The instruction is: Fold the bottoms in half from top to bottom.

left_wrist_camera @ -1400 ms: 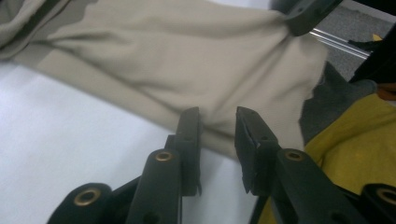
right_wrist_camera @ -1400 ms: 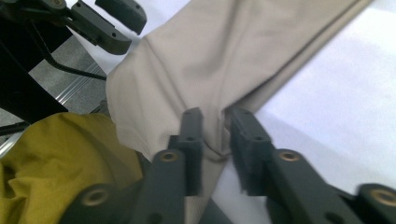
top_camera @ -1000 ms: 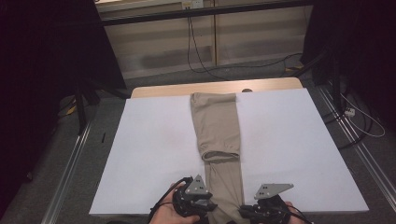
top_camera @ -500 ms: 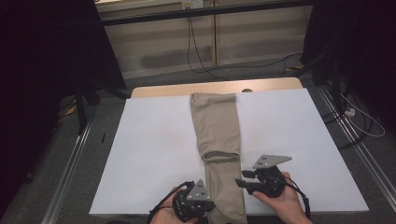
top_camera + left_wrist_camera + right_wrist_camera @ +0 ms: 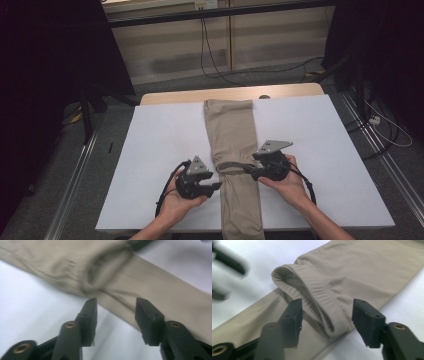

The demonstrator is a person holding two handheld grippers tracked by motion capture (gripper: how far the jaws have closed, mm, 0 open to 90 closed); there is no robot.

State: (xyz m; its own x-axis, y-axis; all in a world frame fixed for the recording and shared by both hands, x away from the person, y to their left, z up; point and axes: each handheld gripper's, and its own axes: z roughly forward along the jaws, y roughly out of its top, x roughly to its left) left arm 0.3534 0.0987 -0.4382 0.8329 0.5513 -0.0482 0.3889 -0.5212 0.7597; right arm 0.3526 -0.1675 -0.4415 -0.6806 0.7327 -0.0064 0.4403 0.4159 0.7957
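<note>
Beige trousers (image 5: pixel 231 130) lie folded in a long strip down the middle of the white table cover (image 5: pixel 165 145); their elastic waistband (image 5: pixel 232 166) curls open halfway along. My left gripper (image 5: pixel 216 186) is at the strip's left edge, and its jaws have just been opening. In the left gripper view this gripper (image 5: pixel 116 302) is open over the cloth's edge (image 5: pixel 155 282), gripping nothing. My right gripper (image 5: pixel 248 170) is at the strip's right edge, and its jaws have also just been opening. In the right gripper view it (image 5: pixel 327 302) stands open astride the waistband's end (image 5: pixel 312 287), pads off the cloth.
The cover leaves a strip of wooden tabletop (image 5: pixel 180 96) bare at the far edge. Metal rails (image 5: pixel 75 195) run along both sides of the table. Cables (image 5: pixel 385 130) trail over the grey floor. White cover lies bare on both sides of the trousers.
Both hands have moved away from the near edge toward the waistband. The right gripper went farther and now sits beside the waistband. The left one is left of the strip.
</note>
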